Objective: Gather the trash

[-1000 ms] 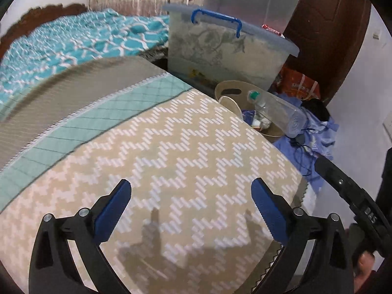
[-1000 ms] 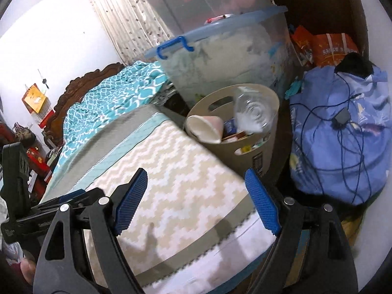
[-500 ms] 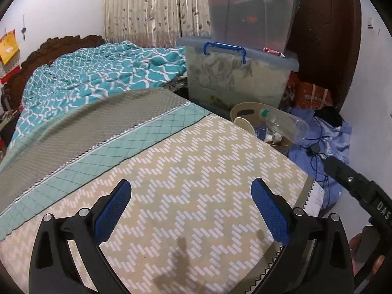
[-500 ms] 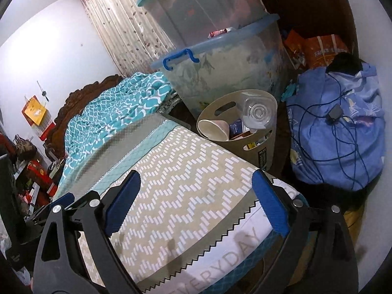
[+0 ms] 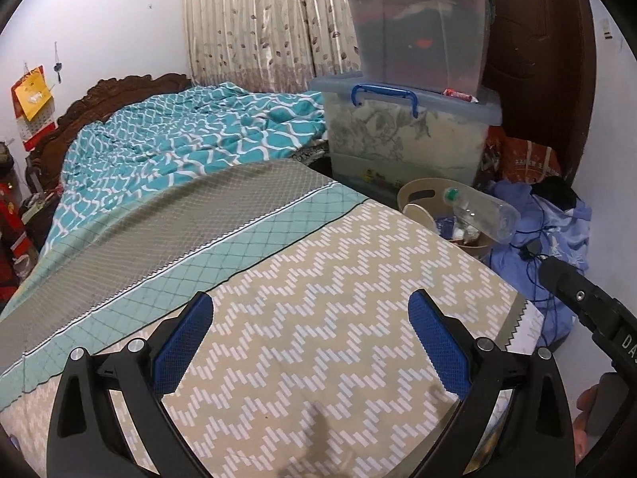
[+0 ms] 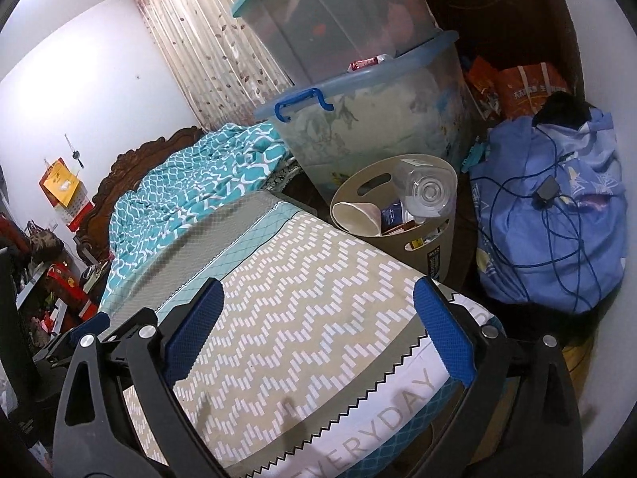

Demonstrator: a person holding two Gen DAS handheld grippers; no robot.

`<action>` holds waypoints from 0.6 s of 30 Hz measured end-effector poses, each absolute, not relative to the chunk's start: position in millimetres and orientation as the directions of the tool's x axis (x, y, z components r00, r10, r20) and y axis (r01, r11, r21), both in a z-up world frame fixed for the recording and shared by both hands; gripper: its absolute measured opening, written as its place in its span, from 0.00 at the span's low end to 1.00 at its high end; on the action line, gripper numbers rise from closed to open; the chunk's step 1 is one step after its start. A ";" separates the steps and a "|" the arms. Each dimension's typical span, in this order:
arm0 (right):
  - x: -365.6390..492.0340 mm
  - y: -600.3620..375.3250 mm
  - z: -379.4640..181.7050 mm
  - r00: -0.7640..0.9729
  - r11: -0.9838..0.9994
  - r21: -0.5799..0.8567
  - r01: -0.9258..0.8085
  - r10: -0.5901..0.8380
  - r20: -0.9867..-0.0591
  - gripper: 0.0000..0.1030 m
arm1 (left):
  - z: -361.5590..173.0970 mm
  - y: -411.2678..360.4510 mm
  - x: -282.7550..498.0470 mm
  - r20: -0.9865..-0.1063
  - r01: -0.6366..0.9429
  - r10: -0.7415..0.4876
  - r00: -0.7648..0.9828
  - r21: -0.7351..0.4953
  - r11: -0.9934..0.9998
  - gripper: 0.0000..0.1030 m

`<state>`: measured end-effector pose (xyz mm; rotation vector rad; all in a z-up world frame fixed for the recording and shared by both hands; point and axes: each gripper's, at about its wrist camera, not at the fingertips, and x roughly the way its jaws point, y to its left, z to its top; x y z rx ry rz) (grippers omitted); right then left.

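Both grippers hung over the bed (image 5: 302,290), jaws spread wide with nothing between them: the left gripper (image 5: 310,342) above the zigzag cover, the right gripper (image 6: 318,338) near the bed's corner. The trash sat in the bin (image 6: 434,247) on the floor just beside that corner: a bottle (image 6: 426,191) lying across the rim, a cup (image 6: 356,215) tipped beside it. Stacked tubs (image 6: 370,119) stood behind the bin.

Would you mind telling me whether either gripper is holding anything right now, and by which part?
Nothing is held. The left gripper and the right gripper are both open and empty above the bed cover.
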<state>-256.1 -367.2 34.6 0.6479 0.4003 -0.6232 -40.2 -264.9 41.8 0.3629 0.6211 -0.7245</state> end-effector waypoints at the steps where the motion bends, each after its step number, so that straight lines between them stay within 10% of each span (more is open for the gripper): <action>1: -256.2 -366.9 34.9 0.747 0.627 0.433 0.647 -0.409 -0.524 0.93 | 42.0 -264.7 -39.6 -0.638 0.706 -0.498 0.587 0.102 0.701 0.92; 18: -257.1 -365.7 32.9 0.740 0.616 0.436 0.656 -0.414 -0.529 0.95 | 43.7 -262.2 -39.5 -0.631 0.698 -0.495 0.597 0.104 0.709 0.92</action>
